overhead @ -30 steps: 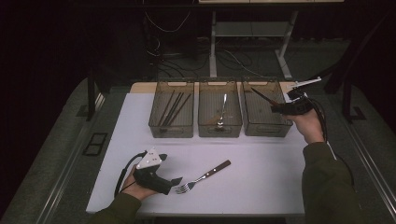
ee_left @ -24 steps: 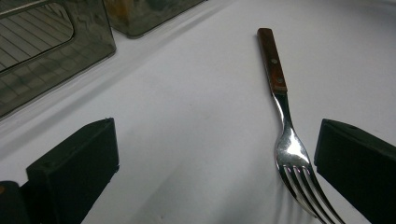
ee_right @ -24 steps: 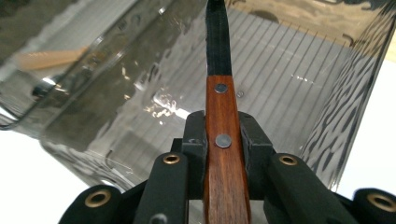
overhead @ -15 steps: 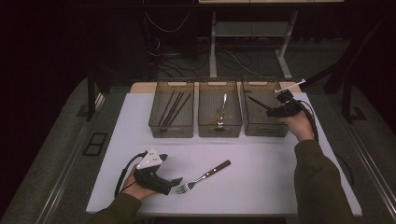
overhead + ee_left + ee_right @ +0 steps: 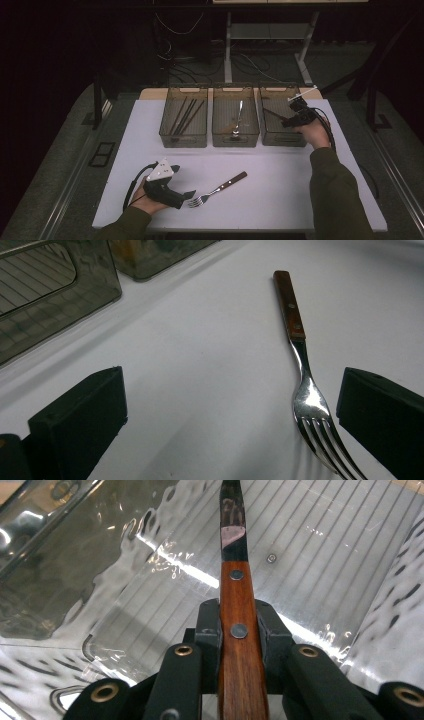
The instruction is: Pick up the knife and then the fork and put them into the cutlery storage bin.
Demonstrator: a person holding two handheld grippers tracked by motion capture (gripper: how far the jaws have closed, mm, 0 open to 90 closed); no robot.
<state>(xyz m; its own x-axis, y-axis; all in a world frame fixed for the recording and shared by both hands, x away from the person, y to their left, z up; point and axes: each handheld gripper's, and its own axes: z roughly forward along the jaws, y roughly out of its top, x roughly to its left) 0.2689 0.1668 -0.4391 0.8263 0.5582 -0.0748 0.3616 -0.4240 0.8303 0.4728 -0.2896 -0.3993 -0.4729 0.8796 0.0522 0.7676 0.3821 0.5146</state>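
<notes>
A fork (image 5: 220, 189) with a brown wooden handle lies on the white table, tines toward my left gripper (image 5: 191, 196). In the left gripper view the fork (image 5: 300, 365) lies between the wide-open jaws of the left gripper (image 5: 232, 400), close to the right jaw, and nothing touches it. My right gripper (image 5: 286, 120) is shut on the wooden handle of a knife (image 5: 239, 630). Its dark blade (image 5: 270, 113) points down and left into the right-hand clear bin (image 5: 285, 140). Ribbed bin floor shows under the blade in the right gripper view.
Three clear bins stand in a row at the table's far side. The left bin (image 5: 182, 141) holds several dark long utensils, and the middle bin (image 5: 235, 142) holds a spoon (image 5: 238, 119). Open white tabletop (image 5: 280, 185) lies between the bins and the front edge.
My right hand has moved left and down, bringing the knife from above the right bin's far corner down into that bin. The left hand and the fork have stayed put.
</notes>
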